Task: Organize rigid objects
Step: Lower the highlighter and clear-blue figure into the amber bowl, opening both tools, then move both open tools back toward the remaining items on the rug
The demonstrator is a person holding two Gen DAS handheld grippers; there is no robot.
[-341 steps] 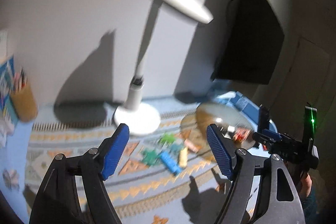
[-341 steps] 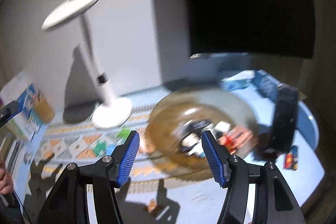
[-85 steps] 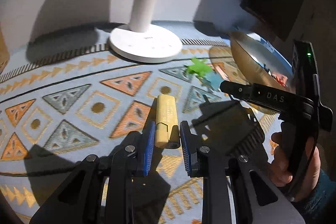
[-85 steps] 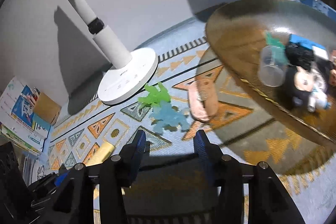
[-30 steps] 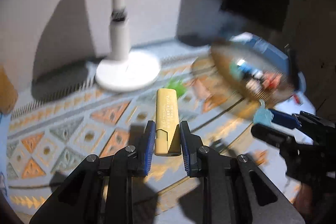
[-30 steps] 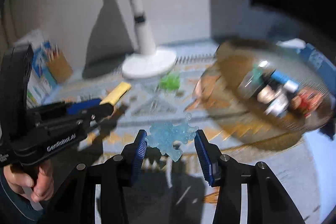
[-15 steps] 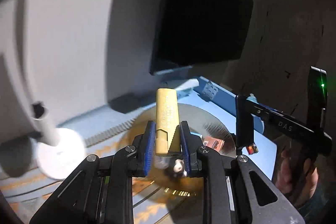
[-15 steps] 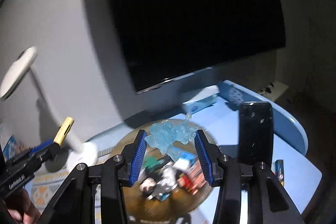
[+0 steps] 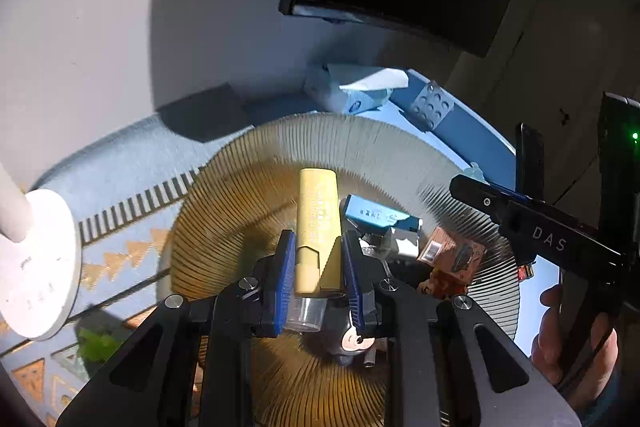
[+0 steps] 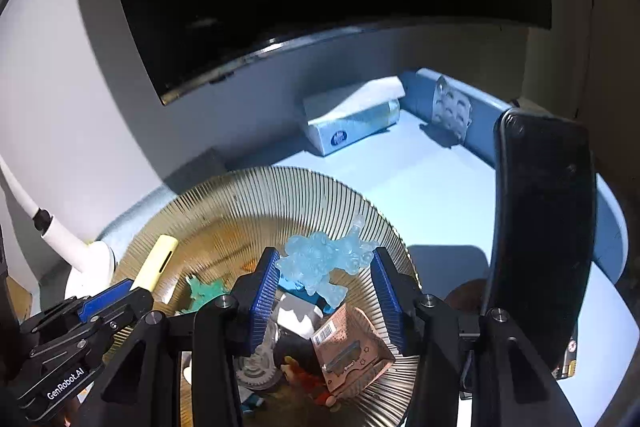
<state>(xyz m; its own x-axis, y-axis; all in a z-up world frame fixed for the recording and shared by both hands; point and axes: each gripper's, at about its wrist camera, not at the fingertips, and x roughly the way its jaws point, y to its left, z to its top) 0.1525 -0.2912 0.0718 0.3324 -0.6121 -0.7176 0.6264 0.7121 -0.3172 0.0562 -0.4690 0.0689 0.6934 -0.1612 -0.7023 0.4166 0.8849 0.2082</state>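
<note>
Left tongs (image 9: 316, 269): clamped narrow on the yellow tube (image 9: 317, 227), as half a second ago. The tube stands upright between the blue pads (image 9: 282, 277), its cap end projecting toward 12 o'clock. One second ago these tongs were over the patterned mat near the lamp base; they are now over the ribbed gold dish (image 9: 248, 195), with the tube above the dish's centre.

Right tongs (image 10: 325, 273): set at a moderate width and gripping the pale blue translucent figure (image 10: 326, 263), unchanged in grip from one second ago. The figure spans the gap from pad to pad, one limb reaching toward 1 o'clock. These tongs have likewise moved from the mat to a position over the dish.

Outward from the tongs, the dish holds a clear cup (image 9: 304, 313) directly below the yellow tube, a blue box (image 9: 370, 213) at 2 o'clock from the left tongs, and a brown carded packet (image 10: 348, 351) at 5 o'clock from the right tongs. A teal figure (image 10: 204, 291) lies at 9 o'clock from the right tongs. In the right wrist view, the left tongs and tube enter at 8 o'clock over the dish rim.

Beyond the dish, the lamp base (image 9: 34, 267) sits at 9 o'clock on the mat, with a green figure (image 9: 98, 345) just beside it. A tissue box (image 10: 352, 125) rests at 12 o'clock on the blue surface (image 10: 440, 195). A dark upright phone (image 10: 540, 227) stands at 3 o'clock.
</note>
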